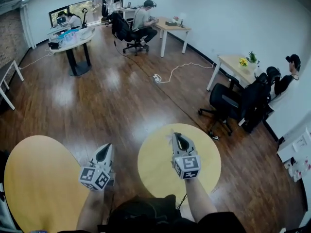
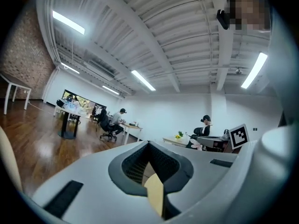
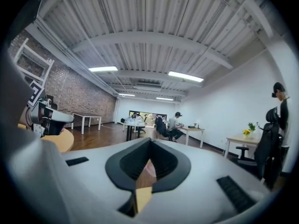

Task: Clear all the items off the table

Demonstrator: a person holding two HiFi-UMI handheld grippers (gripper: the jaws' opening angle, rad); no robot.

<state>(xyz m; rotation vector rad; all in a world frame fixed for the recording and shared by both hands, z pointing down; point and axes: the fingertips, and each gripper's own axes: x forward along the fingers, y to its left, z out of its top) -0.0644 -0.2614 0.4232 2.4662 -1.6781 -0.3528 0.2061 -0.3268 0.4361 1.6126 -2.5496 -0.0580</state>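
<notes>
Two round yellow tabletops lie below me, one at the left (image 1: 39,178) and a smaller one in the middle (image 1: 155,174); both show bare tops with no items on them. My left gripper (image 1: 105,148) is held up over the wooden floor between the two tables, its jaws shut with nothing in them. My right gripper (image 1: 177,136) hangs above the middle table, also shut and holding nothing. In the left gripper view the left gripper (image 2: 149,143) points level across the room, and in the right gripper view the right gripper (image 3: 150,140) does the same.
Black office chairs (image 1: 228,103) stand to the right beside a desk with yellow flowers (image 1: 238,64). A white cable (image 1: 175,72) runs across the floor. Farther off are a round table with items (image 1: 73,40) and a seated person (image 1: 145,18) at a desk.
</notes>
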